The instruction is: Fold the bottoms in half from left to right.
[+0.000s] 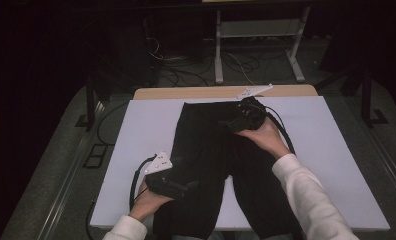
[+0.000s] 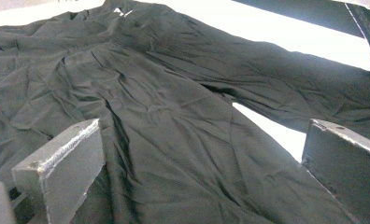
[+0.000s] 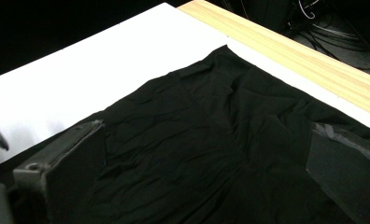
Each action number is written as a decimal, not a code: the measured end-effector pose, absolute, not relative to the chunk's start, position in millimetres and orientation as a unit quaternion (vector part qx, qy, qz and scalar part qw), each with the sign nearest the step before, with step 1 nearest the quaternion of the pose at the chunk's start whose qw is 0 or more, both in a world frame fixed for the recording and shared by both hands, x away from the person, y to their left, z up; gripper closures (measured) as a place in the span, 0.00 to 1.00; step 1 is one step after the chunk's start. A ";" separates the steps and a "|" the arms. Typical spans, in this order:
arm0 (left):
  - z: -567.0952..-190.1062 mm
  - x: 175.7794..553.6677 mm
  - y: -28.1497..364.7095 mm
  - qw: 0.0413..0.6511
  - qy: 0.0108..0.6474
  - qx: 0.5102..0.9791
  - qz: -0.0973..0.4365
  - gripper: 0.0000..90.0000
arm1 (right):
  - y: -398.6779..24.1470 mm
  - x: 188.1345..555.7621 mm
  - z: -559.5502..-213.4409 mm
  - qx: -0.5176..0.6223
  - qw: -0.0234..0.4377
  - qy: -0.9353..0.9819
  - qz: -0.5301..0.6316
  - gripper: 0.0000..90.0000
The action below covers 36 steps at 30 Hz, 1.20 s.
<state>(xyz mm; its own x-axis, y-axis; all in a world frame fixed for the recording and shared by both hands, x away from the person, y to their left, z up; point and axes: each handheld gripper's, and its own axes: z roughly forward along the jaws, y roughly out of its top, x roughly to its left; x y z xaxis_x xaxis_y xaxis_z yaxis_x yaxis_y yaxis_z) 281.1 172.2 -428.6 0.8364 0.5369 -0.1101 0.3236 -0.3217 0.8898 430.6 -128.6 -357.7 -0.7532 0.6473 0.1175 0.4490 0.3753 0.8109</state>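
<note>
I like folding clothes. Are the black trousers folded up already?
No, the black trousers lie spread flat on the white table, both legs stretched out apart.

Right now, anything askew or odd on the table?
Nothing damaged or spilled. The black trousers lie creased on the white board, legs hanging over the near edge. Both the left gripper and right gripper are open over the fabric.

— What sort of place is this?

— A lab or recording room, by the look of it. The table (image 1: 136, 150) has a plain white sheet laid over a wooden top, and it stands on grey carpet (image 1: 56, 165).

— Anything behind it?

— Loose cables (image 1: 181, 75) tangled on the floor, and the white metal legs of another bench (image 1: 218, 55). The surroundings are dark, with black stand legs (image 1: 368, 100) at the side.
</note>
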 end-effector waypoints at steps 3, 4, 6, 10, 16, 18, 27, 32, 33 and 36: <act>-428.6 281.5 172.5 0.518 0.267 0.806 0.103 0.00 | -122.9 436.5 -357.0 0.333 0.111 0.822 0.448 0.00; -428.5 281.4 172.6 0.519 0.268 0.805 0.103 0.00 | -121.4 437.8 -356.8 0.334 0.110 0.822 0.448 0.00; -428.3 281.4 172.8 0.519 0.268 0.805 0.103 0.00 | -117.2 441.5 -356.7 0.334 0.111 0.822 0.448 0.00; -428.2 281.2 172.8 0.519 0.267 0.805 0.103 0.00 | -108.3 448.9 -357.9 0.333 0.108 0.823 0.448 0.00; -428.1 281.5 173.3 0.520 0.267 0.805 0.103 0.00 | -96.8 456.7 -362.2 0.333 0.106 0.825 0.444 0.00; -428.2 281.4 173.1 0.521 0.267 0.805 0.103 0.00 | -94.1 458.9 -363.7 0.332 0.106 0.826 0.444 0.00; -428.2 281.3 173.1 0.521 0.266 0.805 0.101 0.00 | -79.0 472.6 -370.7 0.336 0.109 0.827 0.437 0.00; -427.9 281.1 173.4 0.523 0.266 0.804 0.101 0.00 | -70.5 478.5 -373.0 0.337 0.111 0.826 0.438 0.00; -427.8 281.0 173.5 0.523 0.266 0.803 0.101 0.00 | -69.3 479.4 -373.5 0.337 0.111 0.825 0.439 0.00; -427.6 281.0 173.6 0.524 0.267 0.803 0.101 0.00 | -64.6 483.1 -375.2 0.337 0.110 0.825 0.440 0.00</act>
<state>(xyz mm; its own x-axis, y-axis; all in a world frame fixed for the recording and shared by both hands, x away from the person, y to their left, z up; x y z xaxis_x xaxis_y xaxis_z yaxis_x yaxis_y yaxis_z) 281.0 173.6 -427.6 0.8375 0.5338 -0.1172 0.3221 -0.3089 0.8949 483.1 -64.6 -375.2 -0.7480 0.6537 0.1148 0.4591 0.3847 0.8007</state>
